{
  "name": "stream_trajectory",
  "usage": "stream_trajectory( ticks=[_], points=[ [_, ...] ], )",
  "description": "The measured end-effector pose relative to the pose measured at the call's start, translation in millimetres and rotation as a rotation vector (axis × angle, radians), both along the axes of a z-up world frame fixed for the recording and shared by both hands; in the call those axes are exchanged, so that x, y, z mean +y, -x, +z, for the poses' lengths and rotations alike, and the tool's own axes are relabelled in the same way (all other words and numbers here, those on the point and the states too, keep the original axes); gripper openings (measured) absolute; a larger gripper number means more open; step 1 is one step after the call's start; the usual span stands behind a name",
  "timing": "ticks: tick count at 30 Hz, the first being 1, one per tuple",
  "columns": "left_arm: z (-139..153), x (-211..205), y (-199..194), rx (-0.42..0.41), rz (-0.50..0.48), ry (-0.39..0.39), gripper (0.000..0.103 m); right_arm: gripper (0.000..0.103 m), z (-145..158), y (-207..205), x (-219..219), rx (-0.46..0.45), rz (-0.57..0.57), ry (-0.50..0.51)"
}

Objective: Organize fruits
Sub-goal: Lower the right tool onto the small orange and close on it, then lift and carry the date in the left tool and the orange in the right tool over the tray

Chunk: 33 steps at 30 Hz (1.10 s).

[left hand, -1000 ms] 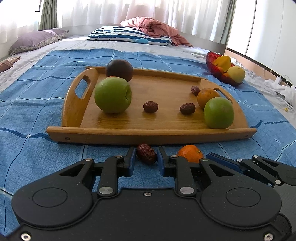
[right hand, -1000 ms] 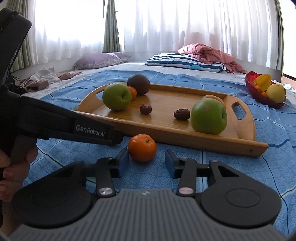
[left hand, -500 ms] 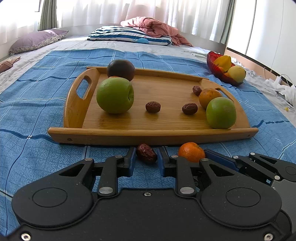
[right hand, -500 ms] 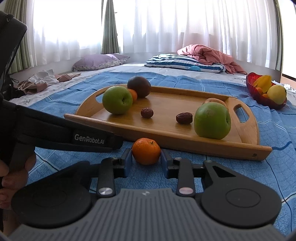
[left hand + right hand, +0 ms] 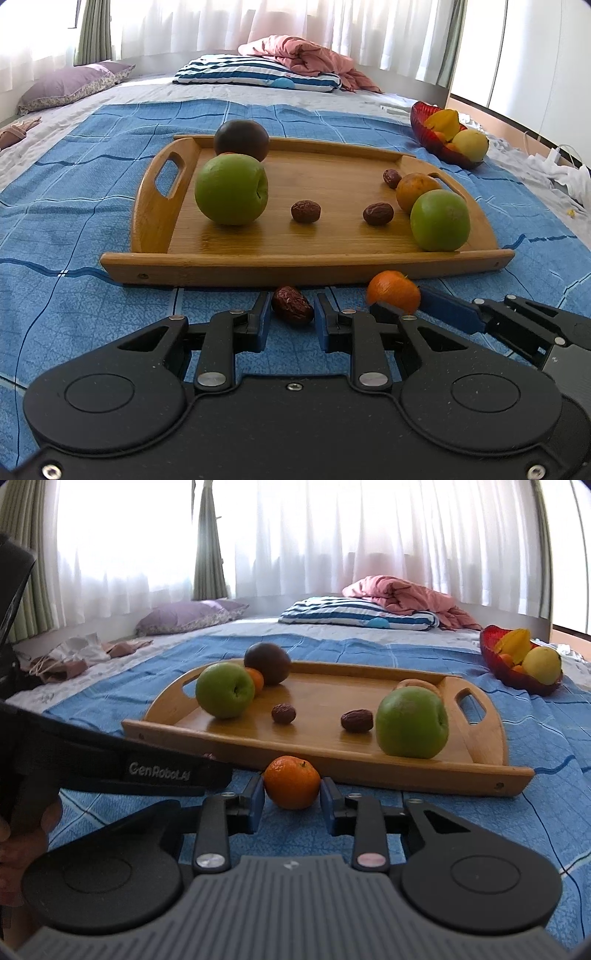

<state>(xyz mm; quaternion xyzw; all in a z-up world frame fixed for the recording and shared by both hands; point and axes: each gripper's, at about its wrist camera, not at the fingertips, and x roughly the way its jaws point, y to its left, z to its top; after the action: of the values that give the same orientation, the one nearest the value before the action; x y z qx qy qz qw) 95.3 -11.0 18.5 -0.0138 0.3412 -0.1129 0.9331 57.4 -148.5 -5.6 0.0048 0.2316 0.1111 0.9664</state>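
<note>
A wooden tray (image 5: 332, 266) (image 5: 332, 764) on the blue bedspread holds two green apples (image 5: 231, 188) (image 5: 439, 220), a dark round fruit (image 5: 242, 139), an orange fruit (image 5: 417, 187) and three red dates (image 5: 305, 211). My left gripper (image 5: 290, 308) is shut on a red date (image 5: 291, 304) just in front of the tray's near rim. My right gripper (image 5: 291, 794) is shut on a small mandarin (image 5: 291, 782), which also shows in the left wrist view (image 5: 393, 295), close to the right of the date.
A red bowl (image 5: 428, 136) (image 5: 495, 657) with yellow and orange fruit sits at the far right. Pillows (image 5: 255, 74) and a pink blanket (image 5: 306, 55) lie at the back. The left gripper's black body (image 5: 110, 768) crosses the right wrist view's left side.
The right gripper's fingers closed onto the mandarin, which was loose between open fingers a second ago. Both grippers have shifted slightly; the tray now looks a little farther and higher in view.
</note>
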Motion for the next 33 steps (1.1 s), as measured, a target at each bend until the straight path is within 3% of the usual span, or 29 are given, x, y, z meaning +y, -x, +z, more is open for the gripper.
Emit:
stream_trajectory(
  ticks=[33],
  points=[
    [13.7, 2.1, 17.7, -0.05, 0.004, 0.005, 0.024, 0.037, 13.3, 14.0, -12.6, -0.051, -0.058, -0.019]
  ],
)
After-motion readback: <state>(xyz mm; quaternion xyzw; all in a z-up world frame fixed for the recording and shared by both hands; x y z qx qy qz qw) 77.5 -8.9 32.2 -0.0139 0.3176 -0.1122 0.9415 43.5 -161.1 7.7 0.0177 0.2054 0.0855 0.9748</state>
